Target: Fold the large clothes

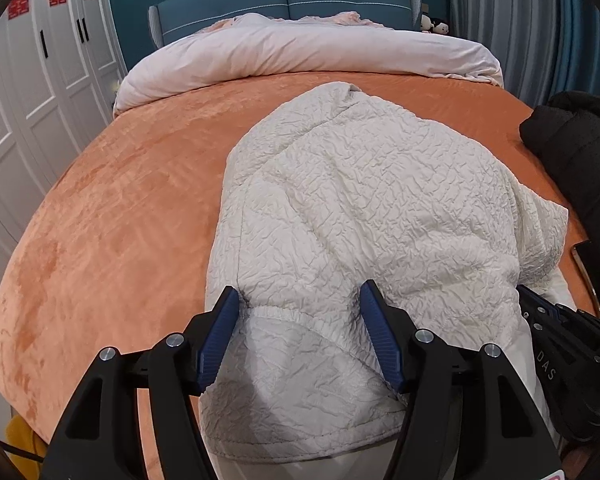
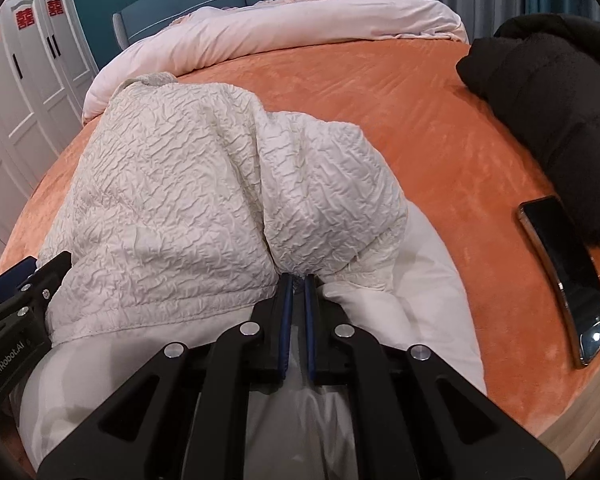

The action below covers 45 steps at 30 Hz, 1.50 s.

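Jaws, left gripper point(image 1: 300, 300): parted about halfway, blue pads either side of the elastic hem of the cream quilted jacket point(image 1: 360, 200), not pressing on it.
Jaws, right gripper point(image 2: 296, 280): pads nearly together, a pinch of the jacket's crinkled fabric caught between the tips.
Jacket: large, cream, crinkle-quilted, lying crumpled along the near half of the bed point(image 1: 100, 220); smooth white lining point(image 2: 420, 300) exposed at the near edge beneath both grippers.
Bed: covered with an orange plush blanket; pale pink duvet point(image 1: 300, 52) bunched across the far end before a teal headboard point(image 1: 284, 4).
Black garment point(image 2: 560, 120): heaped at the right edge of the bed, well apart from the jacket.
Phone point(image 2: 568, 280): dark screen up, on the blanket just beside the black garment.
White wardrobe point(image 1: 40, 100): left of the bed, red paper cut-outs on the doors.
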Motion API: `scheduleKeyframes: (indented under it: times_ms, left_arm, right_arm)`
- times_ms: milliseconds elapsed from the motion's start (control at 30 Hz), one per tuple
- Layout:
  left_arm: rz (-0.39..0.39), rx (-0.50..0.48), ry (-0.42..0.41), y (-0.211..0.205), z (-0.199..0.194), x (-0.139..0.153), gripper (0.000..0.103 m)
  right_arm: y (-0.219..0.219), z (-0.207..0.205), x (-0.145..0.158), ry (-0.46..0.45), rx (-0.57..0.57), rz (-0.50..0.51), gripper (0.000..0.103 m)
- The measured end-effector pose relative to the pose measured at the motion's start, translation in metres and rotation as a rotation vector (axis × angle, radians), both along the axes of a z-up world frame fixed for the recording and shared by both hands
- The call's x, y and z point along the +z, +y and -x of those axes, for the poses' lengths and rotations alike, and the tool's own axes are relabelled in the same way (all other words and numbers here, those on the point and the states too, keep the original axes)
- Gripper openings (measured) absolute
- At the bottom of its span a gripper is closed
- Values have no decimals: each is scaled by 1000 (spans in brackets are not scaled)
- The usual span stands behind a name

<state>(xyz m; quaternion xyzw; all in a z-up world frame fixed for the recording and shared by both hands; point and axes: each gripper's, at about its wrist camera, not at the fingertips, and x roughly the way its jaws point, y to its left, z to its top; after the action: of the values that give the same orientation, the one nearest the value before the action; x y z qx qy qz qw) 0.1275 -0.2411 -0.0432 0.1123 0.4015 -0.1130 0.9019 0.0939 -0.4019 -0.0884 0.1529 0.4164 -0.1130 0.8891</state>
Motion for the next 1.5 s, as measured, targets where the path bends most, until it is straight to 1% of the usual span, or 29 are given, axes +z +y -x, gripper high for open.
scheduleKeyframes:
  times_ms: [333,467,533,567,600,633,667,700,767,800,833,867,900,933,967,1033,1067,1133,1200,1233,1300,1367,1400,1467,1500]
  left_arm:
    - [-31,14,-52,-5,-2,-18,61]
    - [-30,18,-64,-6,-1,-18,61]
    - [-13,17,-54,-2,-2,-13,61]
    - [-5,13,-46,1,-2,-10,62]
    - [3,3,-32,6,-2,-2,62]
    - [6,-4,-19,11,0,5,63]
    - [11,-9,-2,16,4,12,63]
    - [31,-13,23,24,10,20,63]
    - [85,-18,52,42,23,35,63]
    - [113,-26,65,52,32,41,65]
    - [124,-35,74,58,40,44,66]
    - [121,-42,85,64,49,45,66]
    - [114,-48,96,66,56,42,66]
    - [110,-52,108,67,61,40,66]
    - [104,-56,126,69,65,34,66]
    - [69,-60,174,71,71,16,67]
    - [62,-61,191,71,71,7,68]
    - [39,-58,181,71,73,-1,71]
    - [26,-58,169,69,73,-2,74]
    - [31,-56,168,69,73,0,74]
    - [27,-55,158,68,76,4,74]
    - [14,-59,148,66,78,5,74]
    - [16,-56,147,66,79,5,74]
    - [24,-49,151,67,80,5,74]
    - [26,-49,153,67,78,5,74]
  right_arm:
    - [2,-5,-7,-2,3,2,3]
    - [1,-5,-4,-8,7,11,3]
    - [0,-4,-1,1,15,-3,3]
    - [-2,-3,4,16,14,-18,4]
    - [-6,-1,15,46,3,-59,6]
    - [-9,7,30,53,-2,-119,9]
    - [-8,15,42,33,5,-157,9]
    - [-1,29,62,-1,36,-188,9]
    - [22,51,87,-15,106,-160,9]
    - [34,60,91,-5,139,-156,9]
    - [43,65,91,8,166,-167,9]
    - [58,72,84,43,208,-191,9]
    - [69,76,76,72,229,-192,9]
    - [79,80,68,95,241,-171,8]
    - [91,83,55,116,247,-127,6]
    - [99,85,41,121,250,-106,6]
    - [101,84,34,121,249,-104,6]
    - [100,80,30,130,253,-107,6]
    - [99,77,36,161,269,-104,6]
    - [96,77,44,171,267,-106,6]
    - [81,82,74,106,222,-96,7]
    - [58,91,92,56,137,-59,8]
    - [46,90,91,59,103,-60,10]
    - [27,86,73,112,53,-76,12]
    - [16,84,48,177,28,-106,11]
